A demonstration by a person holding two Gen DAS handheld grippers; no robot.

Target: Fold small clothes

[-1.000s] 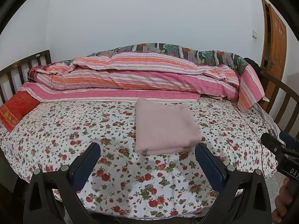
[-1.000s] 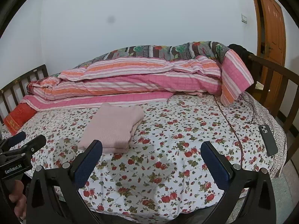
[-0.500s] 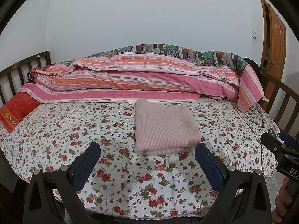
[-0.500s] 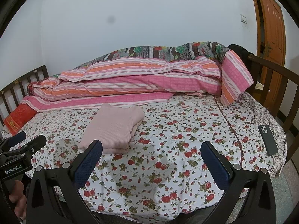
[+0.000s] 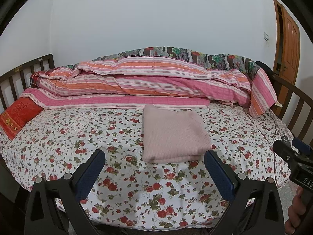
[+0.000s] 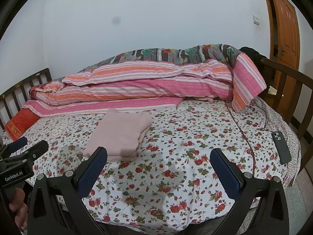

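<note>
A: Where is the pink garment [image 5: 172, 135]?
B: Folded on the floral sheet [image 5: 78, 143]. The left gripper [image 5: 154, 174] and right gripper [image 6: 158, 173] hang wide, empty.
A: The risk?
B: A careless pinch may pull the layers apart.

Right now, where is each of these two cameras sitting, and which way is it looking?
Left wrist view: on the left hand-held gripper, facing the bed's folded pink garment; its open fingers show, with the right hand-held gripper at the right edge.
Right wrist view: on the right hand-held gripper, facing the floral sheet and phone; its open fingers show.
Shared: garment, striped quilt, sheet.
</note>
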